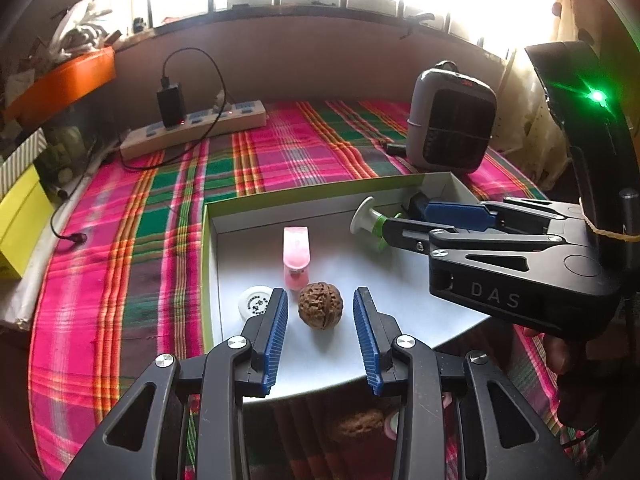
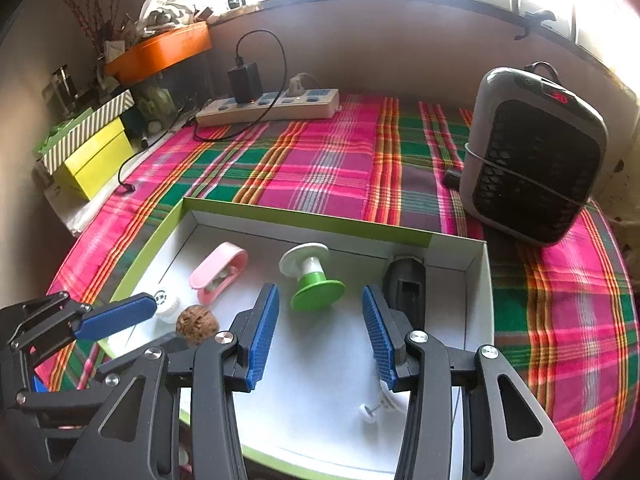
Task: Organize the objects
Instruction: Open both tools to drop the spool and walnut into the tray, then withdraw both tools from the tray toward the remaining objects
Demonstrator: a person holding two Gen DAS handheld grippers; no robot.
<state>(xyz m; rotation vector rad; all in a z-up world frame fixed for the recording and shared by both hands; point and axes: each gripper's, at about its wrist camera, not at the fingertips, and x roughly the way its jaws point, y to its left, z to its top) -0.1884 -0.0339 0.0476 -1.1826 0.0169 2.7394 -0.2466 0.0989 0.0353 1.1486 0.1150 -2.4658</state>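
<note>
Along the left edge of the plaid tablecloth (image 2: 320, 168) stands a yellow box (image 2: 96, 164) with a striped box (image 2: 88, 128) on top, and behind them an orange tub (image 2: 160, 52) stuffed with bits and pieces. Further along the back lies a power strip (image 2: 268, 106) with a black charger (image 2: 244, 82) plugged in, its cable looping across the cloth. The shallow white box with a green rim (image 2: 304, 216) sits in the middle of the table. Inside it, from the left: a small white round cap (image 1: 256, 300), a brown wrinkled walnut (image 1: 321, 309), a pink clip-like case (image 2: 218, 272), a green and white spool (image 2: 312, 280), and a dark grey object (image 2: 404, 288) in the far right corner. A small white pin-like piece (image 2: 374, 410) lies near the front. The left gripper (image 1: 320, 336) hangs wide open with the walnut lying between its blue pads (image 1: 276, 336), touching neither. The right gripper (image 2: 320, 336) is open too, holding nothing, its fingers pointing toward the spool. Off to the right, on the cloth beyond the box, stands a grey heater (image 2: 532, 152) with a dark grille.
</note>
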